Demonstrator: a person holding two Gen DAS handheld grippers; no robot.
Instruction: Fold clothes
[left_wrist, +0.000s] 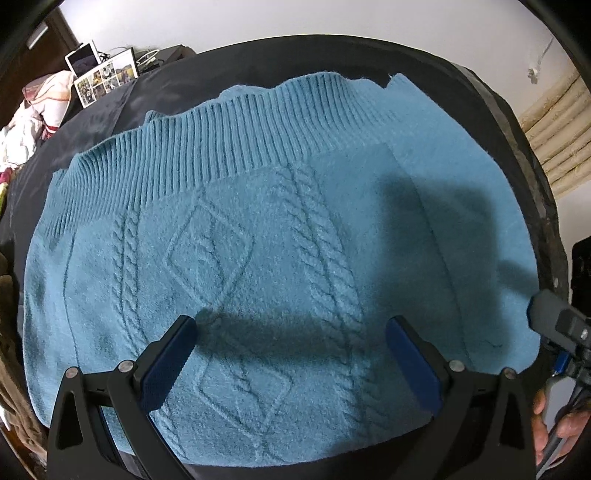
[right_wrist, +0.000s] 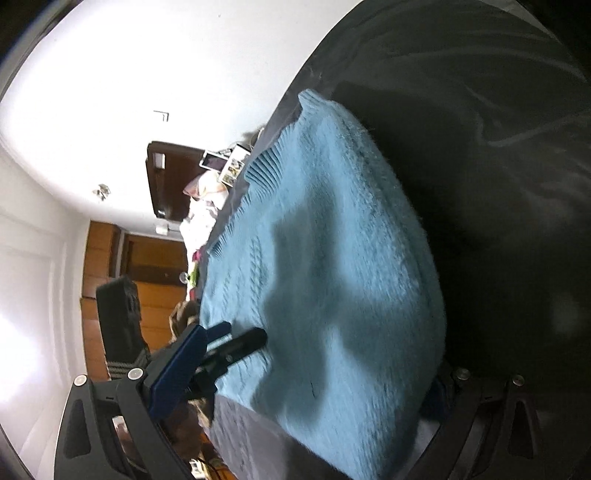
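The teal cable-knit sweater (left_wrist: 280, 236) lies spread on a dark cloth-covered table (left_wrist: 258, 55), filling most of its top, with the ribbed hem (left_wrist: 229, 136) running along the far edge and the near edge of the knit close to the table's near edge. It looks already partly folded: along the right side a plain panel (left_wrist: 461, 206) lies flat over the body, which I take to be a sleeve or side turned in, and the outline is a fairly neat block. No loose sleeve hangs off the table that I can see. The left gripper (left_wrist: 291, 332) hovers over the near middle of the sweater with its jaws spread wide and nothing between them. The right gripper (right_wrist: 295, 369) is tilted over the near right corner, also spread wide, one finger (right_wrist: 177, 369) clear to see, the other in shadow, holding nothing. So I judge the side folds done, at least on the right, and what is left is a fold across the length, hem toward collar or the reverse, and then a tidy-up.
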